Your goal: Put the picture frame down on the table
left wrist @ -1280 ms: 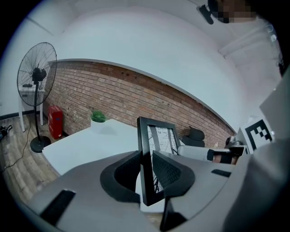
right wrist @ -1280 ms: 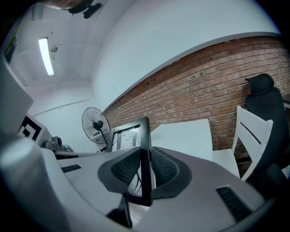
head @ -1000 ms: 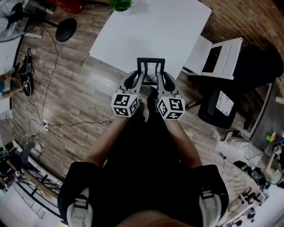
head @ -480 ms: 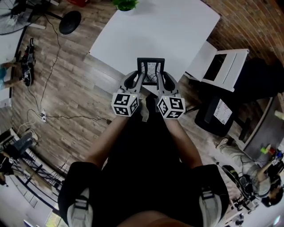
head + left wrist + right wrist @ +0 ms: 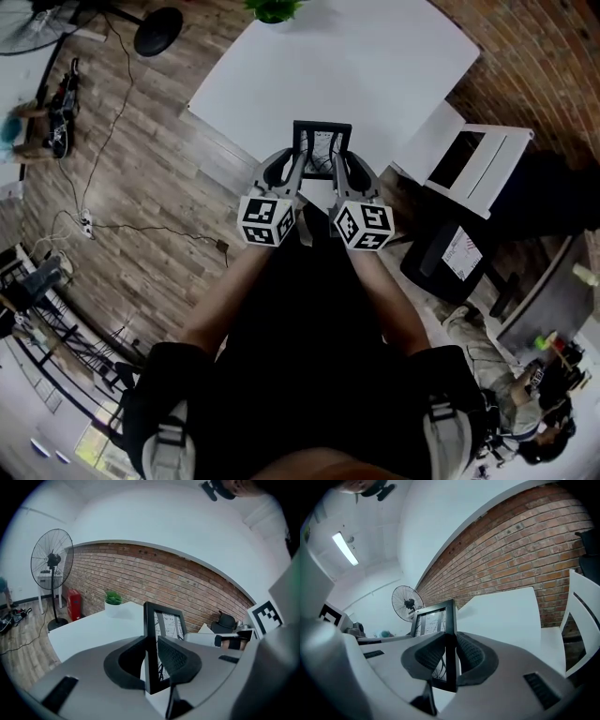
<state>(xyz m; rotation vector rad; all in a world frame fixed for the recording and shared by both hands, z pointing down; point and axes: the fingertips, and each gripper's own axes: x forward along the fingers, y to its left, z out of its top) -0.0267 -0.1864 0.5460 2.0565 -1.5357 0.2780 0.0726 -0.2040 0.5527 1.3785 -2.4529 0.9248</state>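
A black picture frame with a line drawing in it is held upright between both grippers, just above the near edge of the white table. My left gripper is shut on the frame's left side bar. My right gripper is shut on its right side bar. In the left gripper view the table top lies beyond and below the frame. The frame's lower edge is hidden behind the jaws.
A small green plant in a white pot stands at the table's far edge. A white chair is to the table's right, with a black bin near it. A standing fan and cables are on the wooden floor at left. A brick wall lies behind.
The view has shifted slightly toward the table. Both grippers keep their hold on the frame at the same height.
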